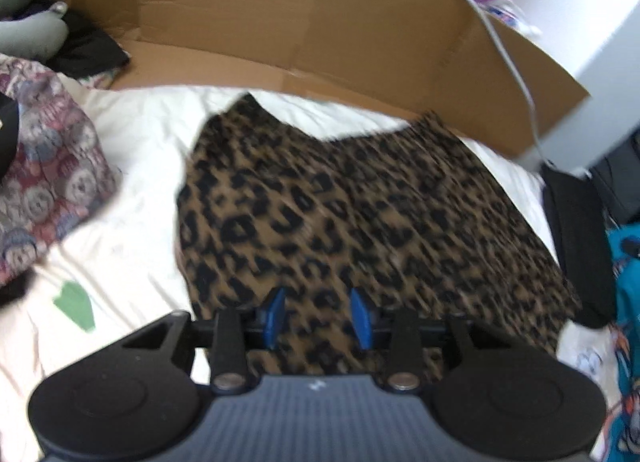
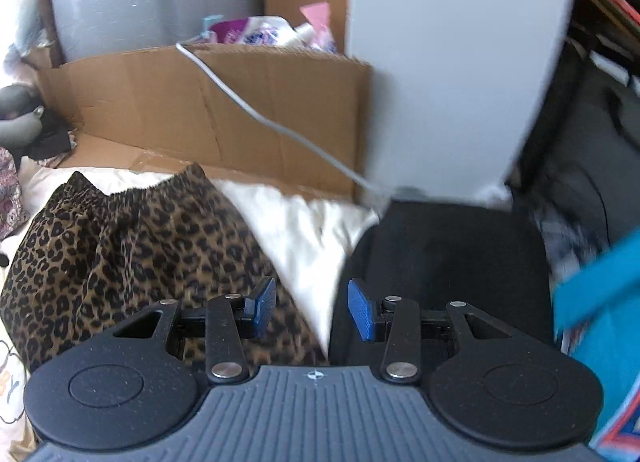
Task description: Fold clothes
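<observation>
A leopard-print garment (image 1: 340,222) lies spread on white bedding (image 1: 132,166), its gathered waistband toward the far cardboard. My left gripper (image 1: 318,316) hovers over the garment's near edge, open, with nothing between its blue pads (image 1: 362,318). In the right wrist view the same leopard-print garment (image 2: 132,246) lies at the left. My right gripper (image 2: 312,308) is open over the garment's right edge, white bedding (image 2: 304,230) and a black item (image 2: 440,262); nothing is held.
A flattened cardboard box (image 1: 300,18) stands behind the bed with a grey cable (image 2: 272,126) running over it. A patterned cloth (image 1: 48,182) lies at left, a black item (image 1: 576,242) and turquoise fabric (image 1: 628,282) at right. A white panel (image 2: 448,62) rises behind.
</observation>
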The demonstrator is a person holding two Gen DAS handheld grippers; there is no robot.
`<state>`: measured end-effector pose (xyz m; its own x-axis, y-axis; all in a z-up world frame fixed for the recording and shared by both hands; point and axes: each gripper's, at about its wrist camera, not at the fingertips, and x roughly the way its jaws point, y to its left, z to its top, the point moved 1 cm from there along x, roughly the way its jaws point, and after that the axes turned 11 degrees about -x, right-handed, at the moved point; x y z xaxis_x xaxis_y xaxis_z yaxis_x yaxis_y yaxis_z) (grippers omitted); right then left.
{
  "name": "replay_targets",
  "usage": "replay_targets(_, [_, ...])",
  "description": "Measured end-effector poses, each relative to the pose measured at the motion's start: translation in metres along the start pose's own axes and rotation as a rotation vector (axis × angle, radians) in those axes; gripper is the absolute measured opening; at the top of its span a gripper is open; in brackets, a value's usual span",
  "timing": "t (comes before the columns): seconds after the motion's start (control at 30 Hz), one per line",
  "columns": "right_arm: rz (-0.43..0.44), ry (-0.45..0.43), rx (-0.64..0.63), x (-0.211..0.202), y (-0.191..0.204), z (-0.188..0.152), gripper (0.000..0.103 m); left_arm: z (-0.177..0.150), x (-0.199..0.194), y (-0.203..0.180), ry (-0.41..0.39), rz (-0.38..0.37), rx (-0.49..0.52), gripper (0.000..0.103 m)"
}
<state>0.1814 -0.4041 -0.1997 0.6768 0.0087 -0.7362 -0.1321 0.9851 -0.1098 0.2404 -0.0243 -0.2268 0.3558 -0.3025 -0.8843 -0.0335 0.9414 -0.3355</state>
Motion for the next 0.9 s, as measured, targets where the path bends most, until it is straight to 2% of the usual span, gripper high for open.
replay_targets(0.1, [-0.005, 0.01, 0.075, 0.007, 0.0, -0.035, 0.047, -0.024, -0.001, -0.007, 0.056, -0.045, 0.03, 0.043])
replay_targets(0.17, [-0.003, 0.023, 0.104, 0.013, 0.003, -0.057, 0.047, -0.04, -0.002, -0.012, 0.093, -0.075, 0.05, 0.059])
replay_targets(0.2, [0.003, 0.033, 0.096, 0.017, 0.006, -0.066, 0.047, -0.048, -0.003, -0.014, 0.111, -0.09, 0.06, 0.06])
replay_targets(0.3, [0.043, 0.083, 0.078, 0.03, 0.012, -0.085, 0.046, -0.071, 0.001, -0.02, 0.177, -0.127, 0.079, 0.06])
replay_targets(0.4, [0.063, 0.089, 0.042, 0.03, 0.017, -0.09, 0.046, -0.082, 0.012, -0.022, 0.226, -0.138, 0.091, 0.059])
replay_targets(0.63, [0.075, 0.105, 0.044, 0.032, 0.019, -0.095, 0.046, -0.082, 0.018, -0.043, 0.212, -0.151, 0.149, 0.057])
replay_targets(0.9, [0.07, 0.109, 0.113, 0.036, 0.008, -0.101, 0.047, -0.122, 0.045, -0.04, 0.319, -0.119, 0.093, 0.056])
